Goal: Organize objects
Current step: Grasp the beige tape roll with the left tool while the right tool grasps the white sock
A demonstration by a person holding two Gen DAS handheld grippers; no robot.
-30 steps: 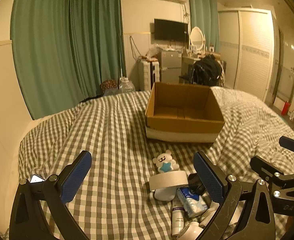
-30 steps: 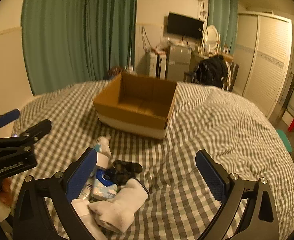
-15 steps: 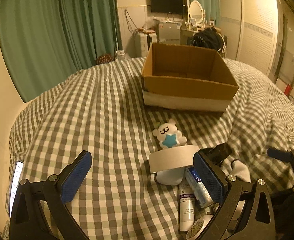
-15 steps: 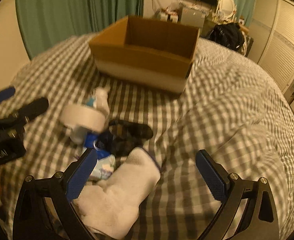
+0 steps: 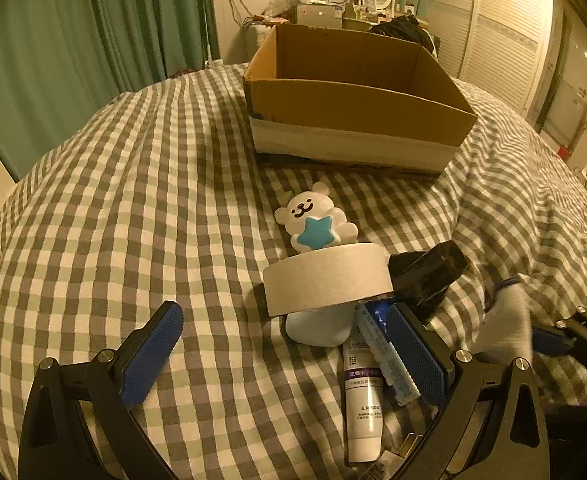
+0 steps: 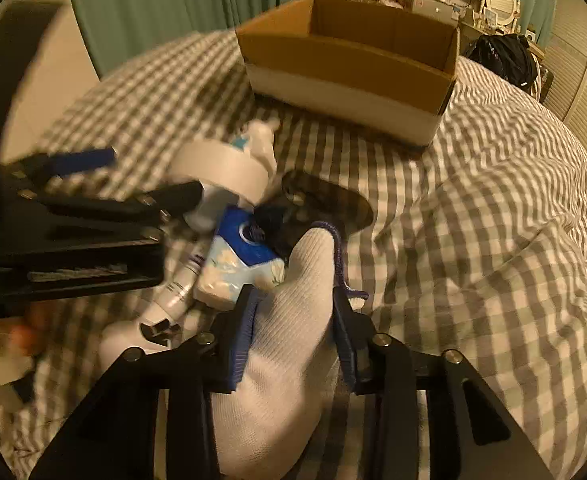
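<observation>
An open cardboard box [image 5: 357, 96] stands on the checked bed, also in the right wrist view [image 6: 349, 52]. Before it lies a pile: a white bear toy with a blue star [image 5: 315, 222], a roll of tape [image 5: 327, 280], a white tube [image 5: 363, 396], a black object [image 5: 429, 276] and a white sock [image 6: 293, 320]. My left gripper [image 5: 285, 356] is open, low over the bed just before the tape roll. My right gripper [image 6: 295, 324] is shut on the white sock, its pads pressing both sides.
A blue-and-white tissue pack [image 6: 241, 264] lies beside the sock. Green curtains [image 5: 93, 40] hang at the left. A dresser, TV and wardrobe [image 5: 505, 32] stand behind the bed.
Both grippers have dropped and moved forward toward the pile. My right gripper has closed from wide open onto the white sock. My left gripper stays open.
</observation>
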